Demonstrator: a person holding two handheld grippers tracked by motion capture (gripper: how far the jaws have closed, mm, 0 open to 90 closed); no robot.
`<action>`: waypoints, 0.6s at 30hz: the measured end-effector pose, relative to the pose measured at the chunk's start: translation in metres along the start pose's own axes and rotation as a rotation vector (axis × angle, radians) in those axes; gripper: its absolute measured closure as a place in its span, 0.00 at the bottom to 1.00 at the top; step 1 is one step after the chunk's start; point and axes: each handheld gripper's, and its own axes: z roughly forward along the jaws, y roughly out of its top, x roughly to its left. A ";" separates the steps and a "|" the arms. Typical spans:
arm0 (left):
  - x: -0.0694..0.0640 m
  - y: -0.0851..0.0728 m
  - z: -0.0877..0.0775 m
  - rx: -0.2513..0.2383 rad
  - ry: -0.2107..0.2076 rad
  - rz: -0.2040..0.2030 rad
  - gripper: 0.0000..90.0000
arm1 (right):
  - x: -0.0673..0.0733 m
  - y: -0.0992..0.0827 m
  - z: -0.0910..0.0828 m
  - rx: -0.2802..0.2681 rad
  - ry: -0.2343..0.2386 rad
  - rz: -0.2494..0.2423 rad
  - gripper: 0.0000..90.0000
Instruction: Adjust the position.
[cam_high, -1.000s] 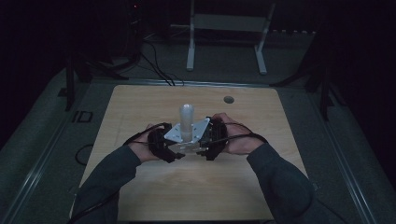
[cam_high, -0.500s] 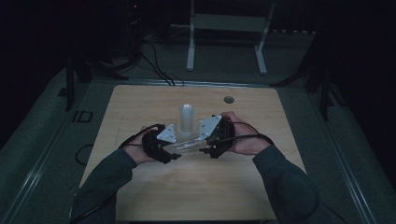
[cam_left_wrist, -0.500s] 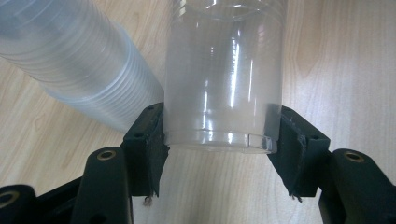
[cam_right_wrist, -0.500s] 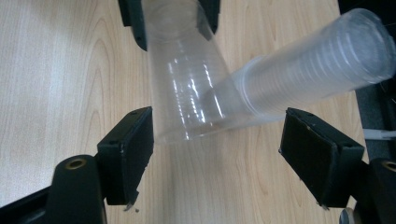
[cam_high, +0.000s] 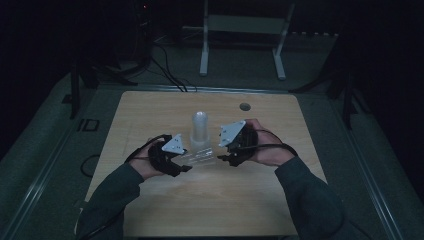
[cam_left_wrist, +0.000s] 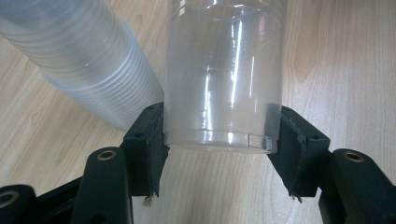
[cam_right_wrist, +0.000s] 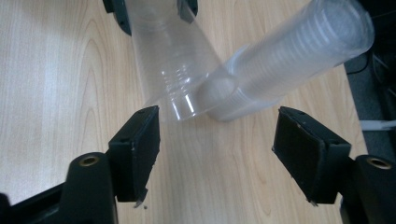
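At a wooden table (cam_high: 150, 210), I hold a single clear plastic cup (cam_left_wrist: 224, 79) level in my left gripper (cam_high: 186, 168), the black pads clamped on its base end from both sides, so the cup lies sideways just above the tabletop w/ its open end pointing toward my right hand. That grip at the base keeps the rim end free for the other tool to work on.

My right gripper (cam_right_wrist: 217, 144) sits just off that open end. Its jaws have just been closing, yet nothing is between them: the right gripper view shows bare table in the gap and the cup's rim a bit ahead of the pads, apart from them. So it is empty, jaws parted, not gripping.

The tall stack of nested cups (cam_high: 199, 131) stands upright near the table's middle, just behind the held cup and between the two tools. Standing it there keeps the supply within short reach of both hands, I judge, and the single cup looks like one separated from it.

A small dark round thing (cam_high: 244, 106) lies farther back on the table, well apart from the work; what it is I can't tell. Cables trail from both tools over my sleeves. Room beyond is dark; a pale metal stand (cam_high: 205, 45) is on the floor behind.
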 end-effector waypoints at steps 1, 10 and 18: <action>0.000 -0.001 0.000 -0.003 -0.001 -0.005 0.46 | 0.000 -0.002 0.001 0.001 0.000 0.009 0.38; 0.002 -0.008 -0.001 -0.067 0.002 -0.048 0.46 | -0.002 -0.013 0.004 -0.028 -0.020 0.076 0.42; 0.003 -0.012 -0.002 -0.114 0.000 -0.078 0.45 | -0.001 -0.021 0.008 -0.061 -0.013 0.134 0.38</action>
